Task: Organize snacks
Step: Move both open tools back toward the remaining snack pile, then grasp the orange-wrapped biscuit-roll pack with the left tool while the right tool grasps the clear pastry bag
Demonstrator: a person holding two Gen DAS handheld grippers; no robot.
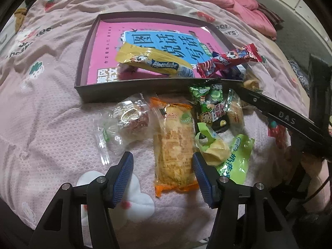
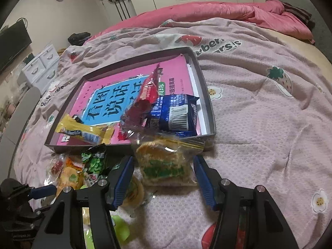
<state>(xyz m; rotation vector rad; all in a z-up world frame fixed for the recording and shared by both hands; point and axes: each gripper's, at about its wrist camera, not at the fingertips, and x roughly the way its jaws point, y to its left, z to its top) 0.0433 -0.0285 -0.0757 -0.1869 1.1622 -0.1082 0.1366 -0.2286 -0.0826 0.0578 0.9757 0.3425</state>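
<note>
Left wrist view: the left gripper (image 1: 162,171) hangs with jaws apart, its blue pads flanking but not pressing an orange-edged cake packet (image 1: 174,145) on the pink blanket (image 1: 51,108). At twelve o'clock lies a shallow box (image 1: 83,70) with a yellow candy pack (image 1: 153,61).

Right wrist view: the right gripper (image 2: 164,174) is spread around a clear-wrapped biscuit (image 2: 164,161), not squeezing it. A blue packet (image 2: 176,114) sits inside the box at twelve o'clock.

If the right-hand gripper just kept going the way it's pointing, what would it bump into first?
Most likely the clear-wrapped green and yellow sandwich cake, lying on the pink bedspread between the right gripper's open fingers, just before the grey tray. Depth is uncertain.
</note>
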